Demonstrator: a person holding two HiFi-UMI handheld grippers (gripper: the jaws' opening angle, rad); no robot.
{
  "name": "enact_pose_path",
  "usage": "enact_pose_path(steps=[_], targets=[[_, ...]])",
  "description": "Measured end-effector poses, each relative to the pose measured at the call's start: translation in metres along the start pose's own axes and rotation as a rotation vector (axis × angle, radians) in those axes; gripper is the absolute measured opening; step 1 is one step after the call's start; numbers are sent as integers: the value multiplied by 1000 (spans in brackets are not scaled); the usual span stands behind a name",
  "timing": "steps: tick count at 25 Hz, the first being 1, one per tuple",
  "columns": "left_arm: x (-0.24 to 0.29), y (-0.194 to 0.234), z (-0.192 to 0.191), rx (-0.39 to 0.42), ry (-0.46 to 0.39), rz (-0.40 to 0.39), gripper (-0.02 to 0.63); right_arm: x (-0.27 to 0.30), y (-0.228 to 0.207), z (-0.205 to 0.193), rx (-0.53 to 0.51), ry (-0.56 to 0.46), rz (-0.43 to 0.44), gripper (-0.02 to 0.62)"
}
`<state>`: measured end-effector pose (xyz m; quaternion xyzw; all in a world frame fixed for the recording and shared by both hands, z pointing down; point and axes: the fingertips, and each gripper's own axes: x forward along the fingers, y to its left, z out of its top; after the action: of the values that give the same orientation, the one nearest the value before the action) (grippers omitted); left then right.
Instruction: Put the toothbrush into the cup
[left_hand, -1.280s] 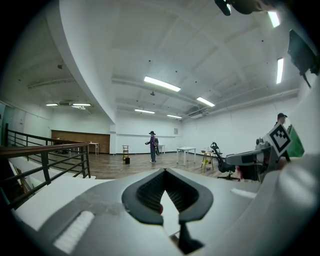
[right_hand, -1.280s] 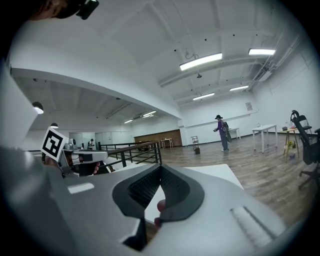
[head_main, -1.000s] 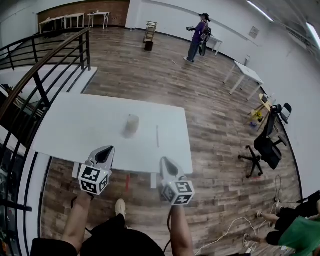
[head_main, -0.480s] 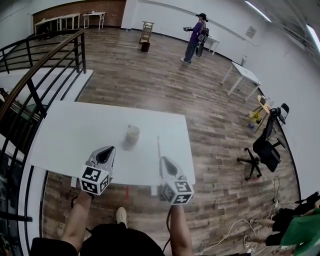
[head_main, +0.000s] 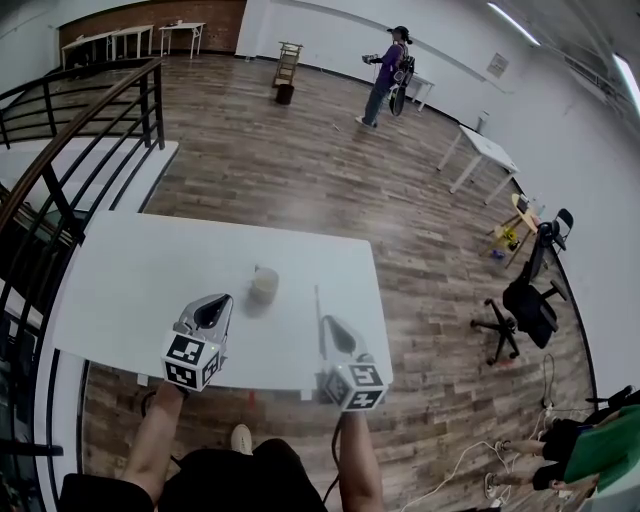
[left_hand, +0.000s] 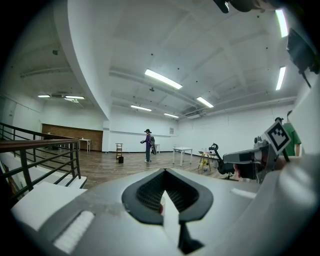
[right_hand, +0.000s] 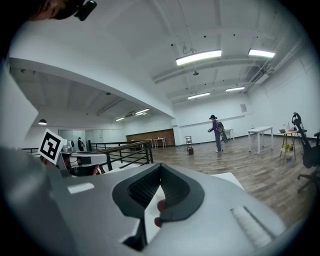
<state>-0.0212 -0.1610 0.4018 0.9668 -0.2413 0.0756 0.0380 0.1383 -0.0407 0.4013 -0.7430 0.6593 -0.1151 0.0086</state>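
I hold my left hand-held gripper (head_main: 208, 306) over the near edge of the white surface (head_main: 140, 270), left of the middle, and my right hand-held gripper (head_main: 334, 327) over the same edge, towards the near right corner. Both point away from me, about level. In the left gripper view the two jaws meet at their tips with nothing between them, so that one is closed and empty. In the right gripper view the jaws are also pressed together at the tips and carry nothing.

The cup (head_main: 264, 285) stands upright near the middle of the surface, a little towards the right edge and beyond my left hand-held gripper. The toothbrush (head_main: 318, 303) lies flat to the right of the cup, apart from it and closer to the right edge, with its length running from the near edge towards the far edge. Its near end comes up to the tip of my right hand-held gripper in the head view; I cannot tell whether they touch.

A black railing (head_main: 60, 170) runs past the left edge of the surface, and a person in a purple top (head_main: 384, 82) stands far across the wooden floor (head_main: 300, 160)
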Motion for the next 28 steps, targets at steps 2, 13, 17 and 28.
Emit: enact_pose_path(steps=[2, 13, 17, 28], targets=[[5, 3, -1, -5, 5, 1, 6, 5, -1, 1, 1, 1, -1, 8], [36, 12, -2, -7, 11, -8, 6, 33, -20, 0, 9, 7, -4, 8], [47, 14, -4, -9, 14, -1, 6, 43, -29, -2, 9, 12, 2, 8], [103, 23, -9, -30, 19, 16, 6, 84, -71, -1, 8, 31, 19, 8]])
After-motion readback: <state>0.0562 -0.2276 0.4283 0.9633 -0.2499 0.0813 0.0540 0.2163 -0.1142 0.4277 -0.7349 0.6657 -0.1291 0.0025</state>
